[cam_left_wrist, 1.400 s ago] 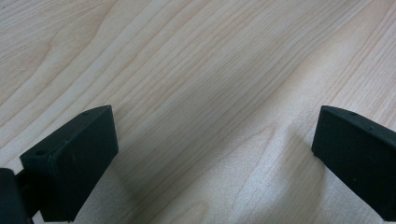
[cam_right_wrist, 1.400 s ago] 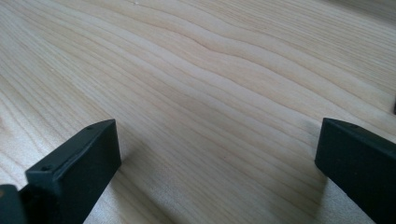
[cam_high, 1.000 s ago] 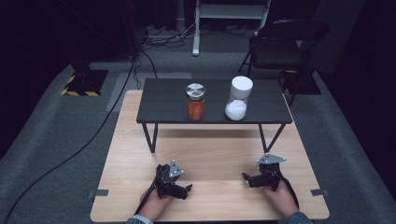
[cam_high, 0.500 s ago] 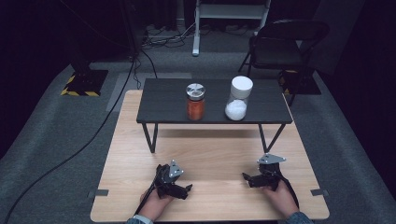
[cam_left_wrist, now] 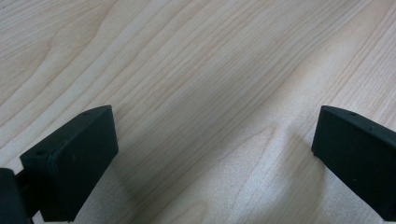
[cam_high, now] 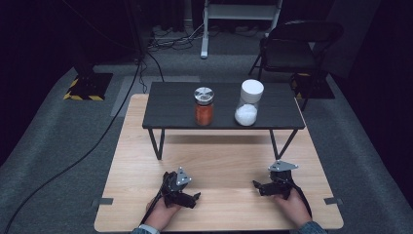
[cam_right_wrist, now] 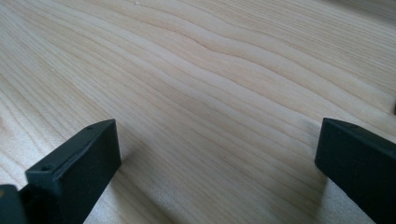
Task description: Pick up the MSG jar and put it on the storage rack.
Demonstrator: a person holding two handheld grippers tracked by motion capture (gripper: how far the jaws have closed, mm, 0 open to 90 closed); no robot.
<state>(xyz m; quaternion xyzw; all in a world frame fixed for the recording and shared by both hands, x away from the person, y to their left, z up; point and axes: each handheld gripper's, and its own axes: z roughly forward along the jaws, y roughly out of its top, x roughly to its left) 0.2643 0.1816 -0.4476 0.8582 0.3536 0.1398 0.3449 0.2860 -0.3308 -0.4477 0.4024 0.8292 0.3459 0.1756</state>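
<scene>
Currently, left gripper [cam_high: 194,198]: rests on the wooden table [cam_high: 219,161] at near left, jaws spread wide, nothing between them.
Right gripper [cam_high: 257,185]: near right on the same table, jaws wide, bare wood between.
Orange jar [cam_high: 204,106]: upright on the black shelf [cam_high: 165,112], far of both grippers, well apart.
White jar [cam_high: 249,102]: right of the orange jar, near it, same shelf.

The high view looks forward and down from above the person's side, taking in the whole wooden table [cam_high: 219,161] with the floor and a chair [cam_high: 292,46] toward 12 o'clock. The left gripper view and the right gripper view each sit very close above the table [cam_left_wrist: 196,93] [cam_right_wrist: 201,84], facing steeply down along their own jaws. All three views share the light wood surface near the table's 6 o'clock edge.
</scene>
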